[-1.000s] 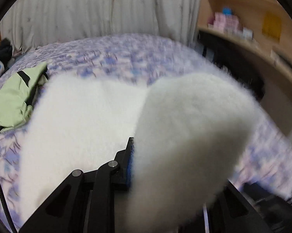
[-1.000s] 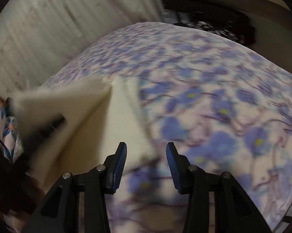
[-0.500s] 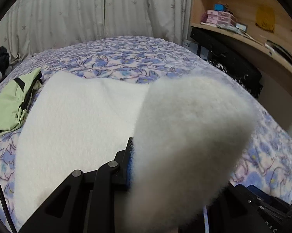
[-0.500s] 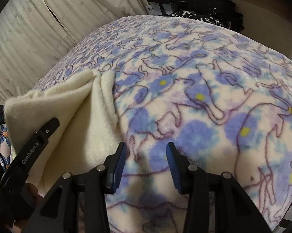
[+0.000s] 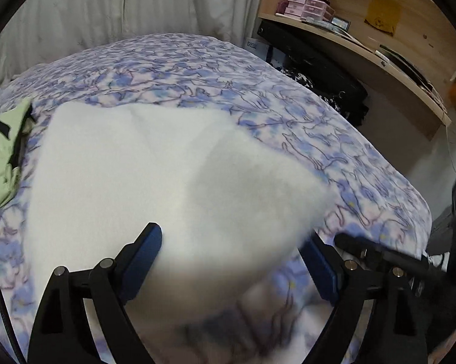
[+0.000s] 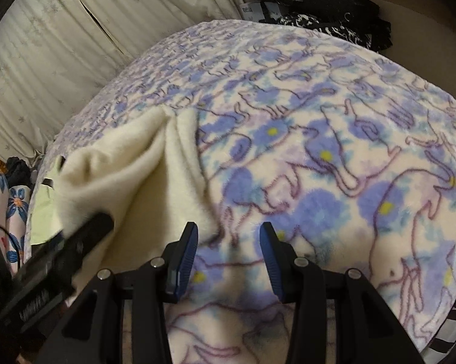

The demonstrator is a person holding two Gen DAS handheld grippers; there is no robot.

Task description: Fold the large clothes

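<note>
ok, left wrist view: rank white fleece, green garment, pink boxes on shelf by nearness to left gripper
1. white fleece, right at the left gripper, between its open fingers
2. green garment, far left on the bed
3. pink boxes, upper right on the shelf

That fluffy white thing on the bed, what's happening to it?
Someone is folding a white fleece garment on the flowery bedspread, using a handheld gripper in each hand. The left gripper is open, with a flap of the fleece blurred between its fingers. The right gripper is open too, hovering over bare bedspread beside the fleece. A green jacket lies nearby.
</note>
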